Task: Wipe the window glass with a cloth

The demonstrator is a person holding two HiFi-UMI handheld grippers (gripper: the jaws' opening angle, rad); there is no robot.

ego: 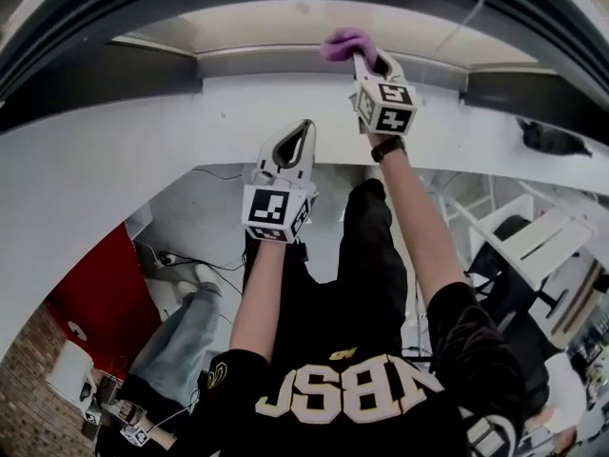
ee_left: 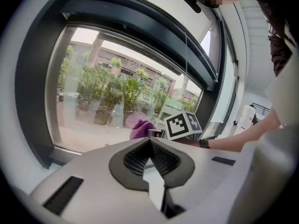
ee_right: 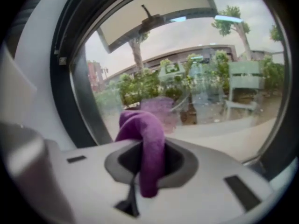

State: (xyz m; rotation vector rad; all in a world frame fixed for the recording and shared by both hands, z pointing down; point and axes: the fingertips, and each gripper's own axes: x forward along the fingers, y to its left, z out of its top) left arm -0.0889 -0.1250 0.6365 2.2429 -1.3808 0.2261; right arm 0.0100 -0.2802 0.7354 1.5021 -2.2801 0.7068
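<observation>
Cloth (ee_right: 145, 141): purple, soft, bunched into a thick fold. Pinched in the right tongs (ee_right: 145, 162), with one end hanging down below the jaws and the rounded bulk rising above them toward the pane. Window glass (ee_right: 205, 92): large clear pane in a dark frame, upright, with trees, shrubs and a building visible through it. A faint purple reflection of the cloth shows in the glass just behind the bunch. The cloth sits right at the pane, low and near the frame's left side in the right gripper view; actual contact cannot be confirmed.
</observation>
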